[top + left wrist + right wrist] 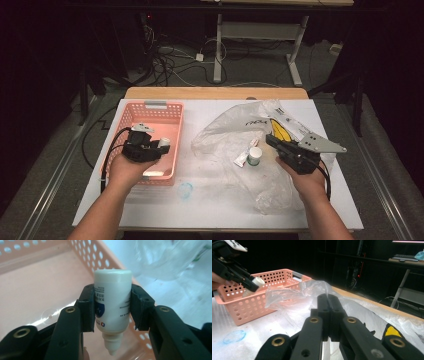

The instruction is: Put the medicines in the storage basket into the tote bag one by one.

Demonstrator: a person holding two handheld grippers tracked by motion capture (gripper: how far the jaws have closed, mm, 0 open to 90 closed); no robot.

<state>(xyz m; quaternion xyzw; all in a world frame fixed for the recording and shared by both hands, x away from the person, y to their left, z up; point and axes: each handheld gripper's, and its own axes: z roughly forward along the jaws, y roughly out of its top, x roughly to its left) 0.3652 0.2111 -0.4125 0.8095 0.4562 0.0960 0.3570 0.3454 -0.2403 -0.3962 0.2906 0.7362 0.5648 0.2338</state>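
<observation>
1. my left gripper (112, 312) was closed on a small white bottle (112, 302), its pads pressed on the two sides of the body, the nozzle end pointing back toward the camera and the flat end away.
2. in the high view the left gripper (161, 145) and the bottle (165, 143) hung over the pink basket (150, 106), above its floor and near the right wall, not yet set down.
3. my right gripper (328, 315) had its jaws fully together with nothing between them; in the high view it (272, 140) rested over the crumpled clear plastic bag (225, 132) on the right half of the worktop (210, 200).
4. i judged the main risk to be a slip: the bottle was smooth and round, held only by two narrow pads, so a quick tilt of the wrist could have turned it or let it slide out nozzle first.
5. if i had let go from that height, the bottle could have bounced or rolled across the basket floor; i thought lowering it first was safer.
6. the basket was light and sat free on the worktop, so a knock on its right wall could have pushed it aside.
7. another white bottle with a green cap (254, 156) and a small tube (243, 157) lay on the bag just beside the right gripper; any drag on the plastic there could have tipped the bottle over or rolled both away.
</observation>
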